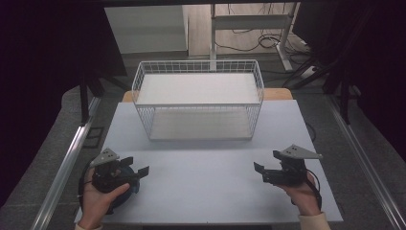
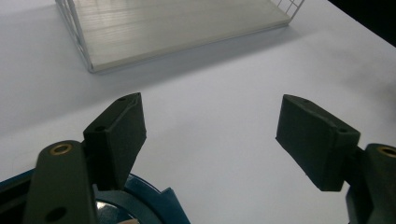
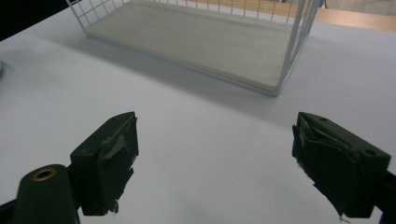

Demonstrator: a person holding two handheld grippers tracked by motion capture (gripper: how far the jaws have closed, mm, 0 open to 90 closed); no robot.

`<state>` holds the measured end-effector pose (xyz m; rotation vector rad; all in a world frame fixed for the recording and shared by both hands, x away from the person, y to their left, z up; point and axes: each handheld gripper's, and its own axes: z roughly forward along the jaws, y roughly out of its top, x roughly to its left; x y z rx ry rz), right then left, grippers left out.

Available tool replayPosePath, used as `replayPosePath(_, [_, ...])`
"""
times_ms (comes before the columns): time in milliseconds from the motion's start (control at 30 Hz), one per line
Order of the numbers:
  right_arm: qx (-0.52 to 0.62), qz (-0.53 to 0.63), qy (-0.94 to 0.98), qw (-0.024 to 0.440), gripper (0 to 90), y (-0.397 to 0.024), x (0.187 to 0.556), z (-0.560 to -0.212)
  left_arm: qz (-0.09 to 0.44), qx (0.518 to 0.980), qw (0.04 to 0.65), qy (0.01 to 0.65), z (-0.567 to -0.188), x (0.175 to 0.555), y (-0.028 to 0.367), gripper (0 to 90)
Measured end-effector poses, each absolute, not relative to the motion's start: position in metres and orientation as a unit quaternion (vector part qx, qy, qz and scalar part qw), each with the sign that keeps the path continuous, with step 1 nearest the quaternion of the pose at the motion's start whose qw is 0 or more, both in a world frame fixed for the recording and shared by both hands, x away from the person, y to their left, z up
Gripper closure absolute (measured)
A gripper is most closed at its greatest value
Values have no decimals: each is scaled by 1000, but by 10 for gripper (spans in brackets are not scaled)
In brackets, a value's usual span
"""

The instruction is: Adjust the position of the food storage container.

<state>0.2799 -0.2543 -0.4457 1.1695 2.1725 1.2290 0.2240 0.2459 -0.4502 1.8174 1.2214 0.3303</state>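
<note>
A white wire rack (image 1: 198,98) with two pale shelves stands at the middle of the table's (image 1: 210,191) far edge. Near the front left corner, the left gripper (image 1: 138,171) rests low, jaws spread wide on nothing, with a blue round object (image 2: 140,205) just beneath it. Near the front right corner, the right gripper (image 1: 261,171) is likewise spread and empty. The rack looks light and stiff; its thin top rim wires seem the likeliest places to pinch, one gripper at each end.
</note>
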Motion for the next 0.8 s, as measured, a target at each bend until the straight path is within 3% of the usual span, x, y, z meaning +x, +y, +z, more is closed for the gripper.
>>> replayPosePath(200, [413,439,779,173,185,-257,280,-445,133,733,449,494,-450,221,247,232])
replayPosePath(800, [416,429,780,188,185,-259,281,-445,154,733,445,491,-446,217,254,242])
